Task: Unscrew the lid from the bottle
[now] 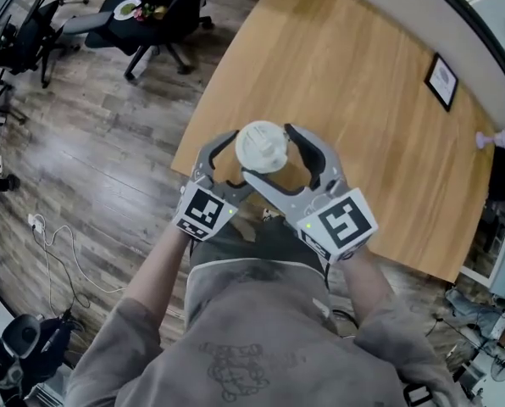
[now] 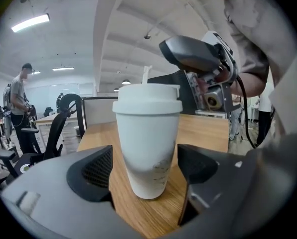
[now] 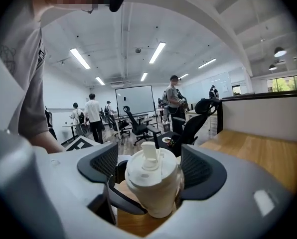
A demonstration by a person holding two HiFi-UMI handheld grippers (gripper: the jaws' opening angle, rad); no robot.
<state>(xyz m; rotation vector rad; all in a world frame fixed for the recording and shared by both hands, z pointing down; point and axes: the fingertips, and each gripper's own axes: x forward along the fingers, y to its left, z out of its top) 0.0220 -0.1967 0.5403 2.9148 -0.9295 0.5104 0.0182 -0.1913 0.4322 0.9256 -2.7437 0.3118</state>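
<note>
A white bottle with a white spouted lid stands upright on the wooden table near its front corner. My left gripper is open around the bottle's lower body, with a gap at each pad. My right gripper sits higher, open, with its pads level with the lid; the right pad lies very close to the lid's rim. Seen in the left gripper view, the right gripper hangs above and behind the lid. In the right gripper view, a left finger curves round the bottle below.
A small framed sign stands near the table's far right edge. Office chairs stand on the wood floor to the left, and cables lie on the floor. People stand in the background.
</note>
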